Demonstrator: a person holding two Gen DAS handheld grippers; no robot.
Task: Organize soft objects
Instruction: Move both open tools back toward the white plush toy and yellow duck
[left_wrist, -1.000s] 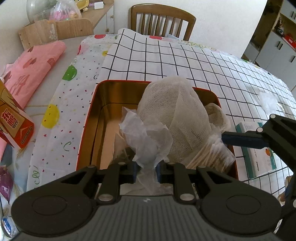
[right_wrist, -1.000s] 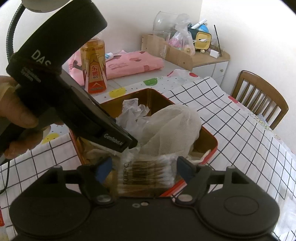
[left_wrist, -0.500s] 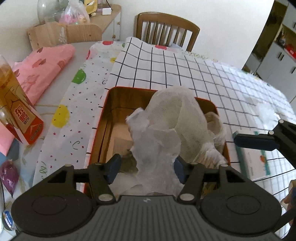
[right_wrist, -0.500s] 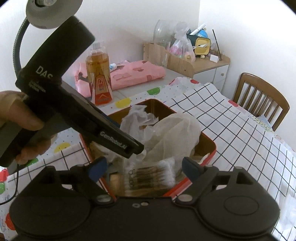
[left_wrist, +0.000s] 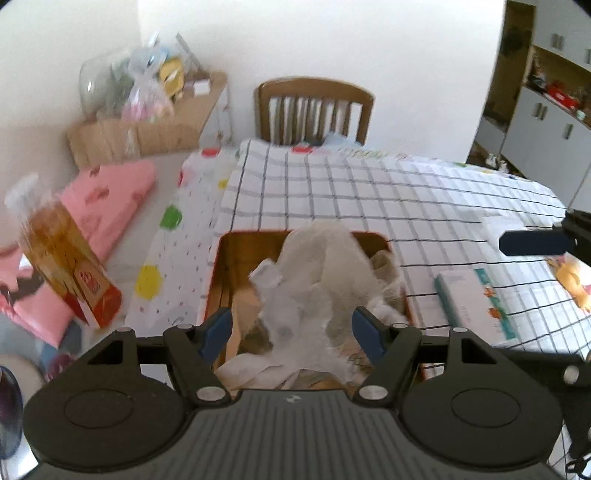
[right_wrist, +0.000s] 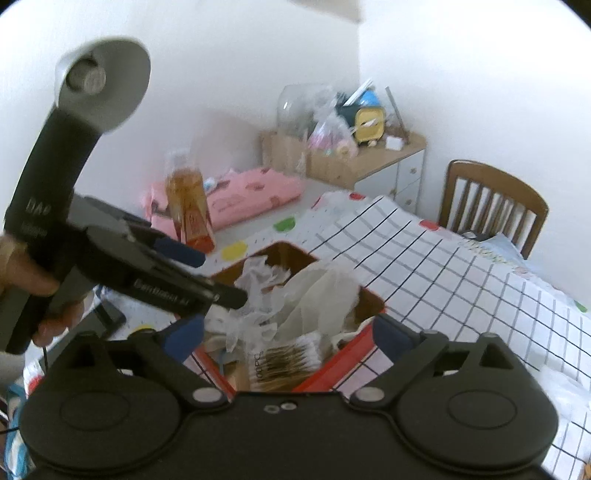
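Observation:
A red tin (left_wrist: 255, 233) with a gold inside stands on the checked cloth. In it are a bunched gauze cloth (left_wrist: 325, 258), a crumpled white tissue (left_wrist: 284, 314) and a pack of cotton swabs (right_wrist: 284, 360). My left gripper (left_wrist: 291, 336) hovers above the tin's near end. Its jaws are opening and the pads touch nothing; the tissue lies below them. My right gripper (right_wrist: 288, 338) hangs over the tin's red wall (right_wrist: 332, 363), its jaws still opening with nothing gripped. The left gripper (right_wrist: 210, 275), held by a hand, shows at the left of the right wrist view.
A juice bottle (left_wrist: 70, 266) stands left of the tin, beside folded pink cloth (left_wrist: 107, 199). A teal and white box (left_wrist: 476, 302) lies to the tin's right. A wooden chair (left_wrist: 314, 107) sits at the table's far edge, a cluttered cabinet (right_wrist: 369, 158) by the wall.
My left gripper let go of the tissue, opened and rose back from the tin. My right gripper widened away from the cotton swab pack and pulled back too.

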